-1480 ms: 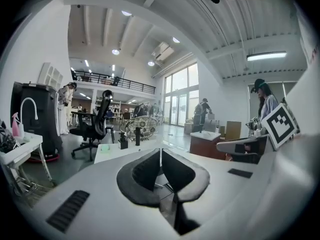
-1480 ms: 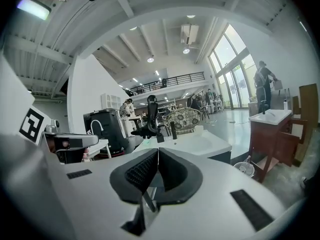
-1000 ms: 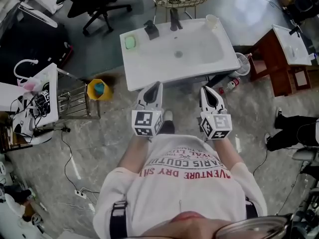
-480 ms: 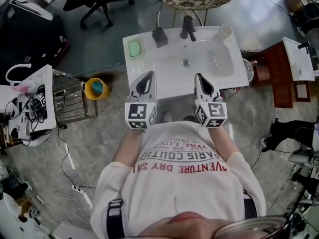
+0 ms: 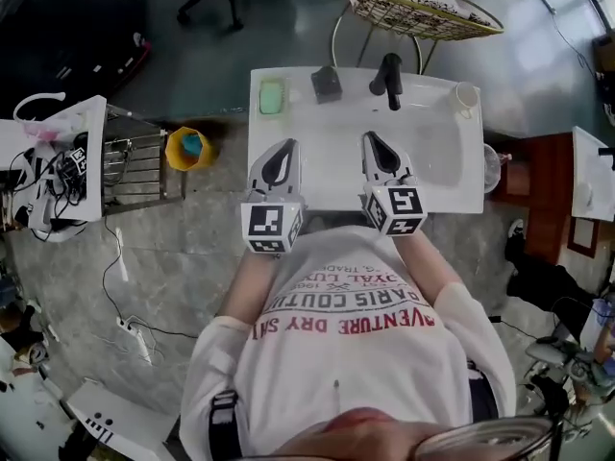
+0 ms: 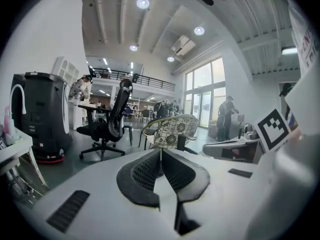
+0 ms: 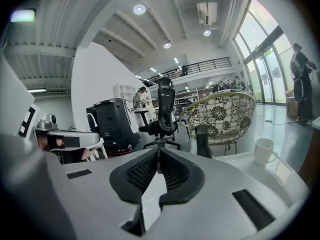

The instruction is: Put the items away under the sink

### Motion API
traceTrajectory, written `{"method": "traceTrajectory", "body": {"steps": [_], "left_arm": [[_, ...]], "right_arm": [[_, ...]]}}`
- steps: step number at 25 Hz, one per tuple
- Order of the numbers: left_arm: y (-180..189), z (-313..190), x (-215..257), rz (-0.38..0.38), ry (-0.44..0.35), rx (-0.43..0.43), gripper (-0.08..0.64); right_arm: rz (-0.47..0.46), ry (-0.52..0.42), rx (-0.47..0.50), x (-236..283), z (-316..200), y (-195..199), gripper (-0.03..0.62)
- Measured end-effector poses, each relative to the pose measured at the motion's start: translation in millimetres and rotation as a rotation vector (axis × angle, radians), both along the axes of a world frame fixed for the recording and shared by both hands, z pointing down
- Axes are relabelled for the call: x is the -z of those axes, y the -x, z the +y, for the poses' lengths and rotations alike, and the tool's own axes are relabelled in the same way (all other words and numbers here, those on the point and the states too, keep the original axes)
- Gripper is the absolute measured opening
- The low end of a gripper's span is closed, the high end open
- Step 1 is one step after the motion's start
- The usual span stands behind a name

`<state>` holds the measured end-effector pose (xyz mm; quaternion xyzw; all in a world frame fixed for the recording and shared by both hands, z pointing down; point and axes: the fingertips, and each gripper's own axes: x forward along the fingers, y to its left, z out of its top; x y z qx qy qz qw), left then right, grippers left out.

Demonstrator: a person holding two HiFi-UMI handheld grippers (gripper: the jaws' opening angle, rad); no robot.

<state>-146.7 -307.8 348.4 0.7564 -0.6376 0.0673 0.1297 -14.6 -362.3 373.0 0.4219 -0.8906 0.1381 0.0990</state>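
A white sink (image 5: 423,176) stands right in front of me, seen from above. On its top are a green soap (image 5: 272,96), a dark dispenser (image 5: 327,84), a black faucet (image 5: 389,77) and a white cup (image 5: 467,97). My left gripper (image 5: 287,148) hangs over the sink's front left part, shut and empty. Beside it, my right gripper (image 5: 370,140) is over the basin's front, also shut with nothing in it. In the left gripper view the jaws (image 6: 161,153) meet tip to tip. The right gripper view shows its shut jaws (image 7: 158,154), the faucet (image 7: 203,140) and the cup (image 7: 263,150). The space under the sink is hidden.
A yellow bucket (image 5: 185,147) and a wire rack (image 5: 135,166) stand left of the sink. A wicker chair (image 5: 423,3) is behind it, a red-brown cabinet (image 5: 527,176) to its right. Cables lie on the floor at the left.
The sink has come closer and now lies under both grippers, which earlier hung short of its front edge. Both grippers stay shut and empty.
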Motion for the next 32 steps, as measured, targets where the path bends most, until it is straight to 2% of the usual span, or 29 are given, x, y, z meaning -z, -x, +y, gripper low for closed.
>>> {"method": "traceTrajectory", "body": {"steps": [6, 7, 9, 10, 12, 17, 26, 32], "left_arm": [[0.8, -16.6, -24.4, 0.034, 0.044, 0.056, 0.028], [2.4, -19.4, -28.8, 0.041, 0.048, 0.064, 0.028], [6.4, -24.9, -38.1, 0.05, 0.056, 0.072, 0.028], [8.8, -27.4, -43.4, 0.053, 0.061, 0.078, 0.028], [13.5, -31.6, -54.0, 0.058, 0.074, 0.091, 0.028], [24.9, -39.4, -75.1, 0.075, 0.105, 0.122, 0.028], [34.0, -36.7, -108.2, 0.105, 0.158, 0.155, 0.028], [37.2, -29.6, -120.5, 0.104, 0.184, 0.159, 0.028]], "right_arm": [[0.025, 0.019, 0.083, -21.6, -32.2, 24.5, 0.028], [0.032, 0.02, 0.097, -26.9, -37.1, 31.1, 0.047], [0.042, 0.031, 0.116, -41.1, -47.5, 45.1, 0.182], [0.048, 0.035, 0.117, -49.3, -53.3, 51.2, 0.219], [0.059, 0.03, 0.109, -65.3, -64.9, 61.5, 0.278], [0.125, 0.031, 0.087, -104.9, -89.6, 87.5, 0.364], [0.17, 0.031, 0.041, -148.5, -121.3, 119.6, 0.383], [0.193, 0.007, -0.046, -159.4, -142.4, 129.1, 0.382]]}}
